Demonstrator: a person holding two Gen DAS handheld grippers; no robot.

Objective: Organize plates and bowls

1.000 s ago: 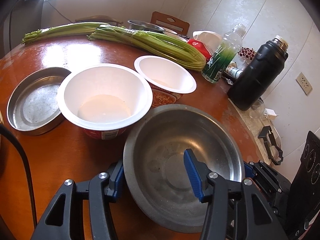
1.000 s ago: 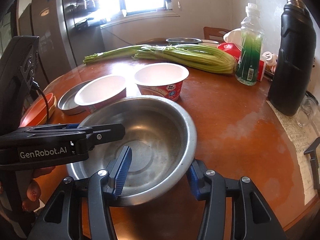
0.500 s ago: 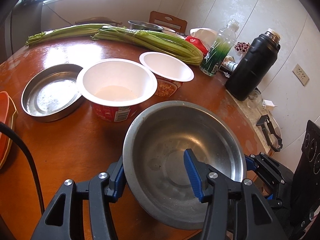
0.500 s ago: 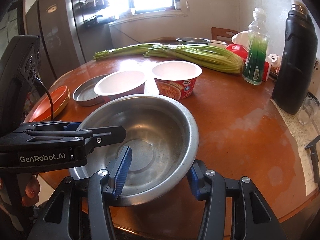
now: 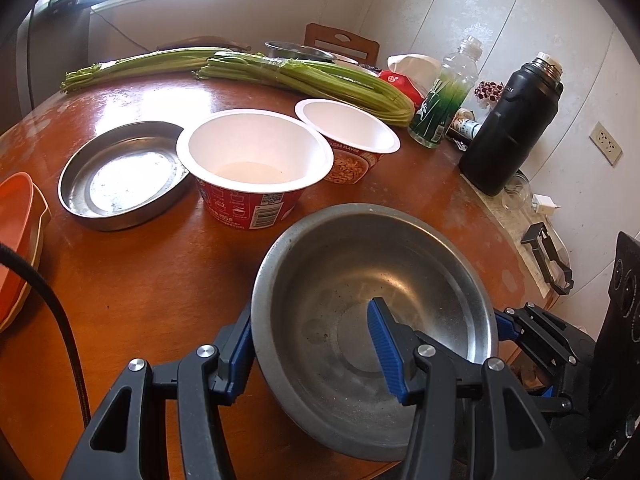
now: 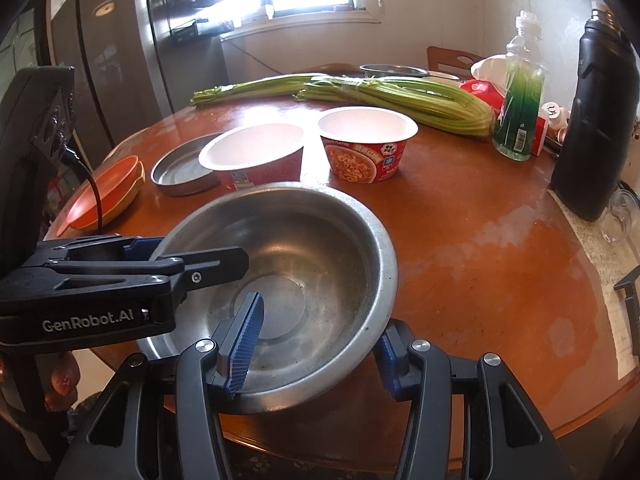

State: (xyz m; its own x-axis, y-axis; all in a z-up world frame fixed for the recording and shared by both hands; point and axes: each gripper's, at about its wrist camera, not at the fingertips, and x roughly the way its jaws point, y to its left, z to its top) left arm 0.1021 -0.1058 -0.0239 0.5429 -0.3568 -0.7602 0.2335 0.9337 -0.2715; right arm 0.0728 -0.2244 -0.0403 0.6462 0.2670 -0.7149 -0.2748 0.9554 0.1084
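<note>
Nearest the cameras, a steel bowl (image 5: 372, 300) is clamped on opposite sides of its rim. The left gripper (image 5: 316, 344) pinches the bowl's left wall, one blue pad outside and one inside; the right gripper (image 6: 316, 344) does the same on the right wall (each also shows in the other's view, at the far side of the bowl). The bowl sits tilted at the near edge of the round wooden table (image 6: 480, 248), partly overhanging it.

Just beyond stands a red instant-noodle cup (image 5: 254, 164) with a white inside, its left rim overlapping a shallow steel plate (image 5: 120, 172). To its right, just beside it, is a second noodle cup (image 5: 348, 136). At the table's left edge lie stacked orange plates (image 6: 108, 192).

Further back, two bundles of celery (image 5: 312, 80) stretch across the table. On the right stand a green-tinted plastic bottle (image 6: 520, 96) and a black thermos (image 5: 508, 128). At the far edge, another steel bowl (image 5: 298, 50) sits before a wooden chair back (image 5: 340, 42).
</note>
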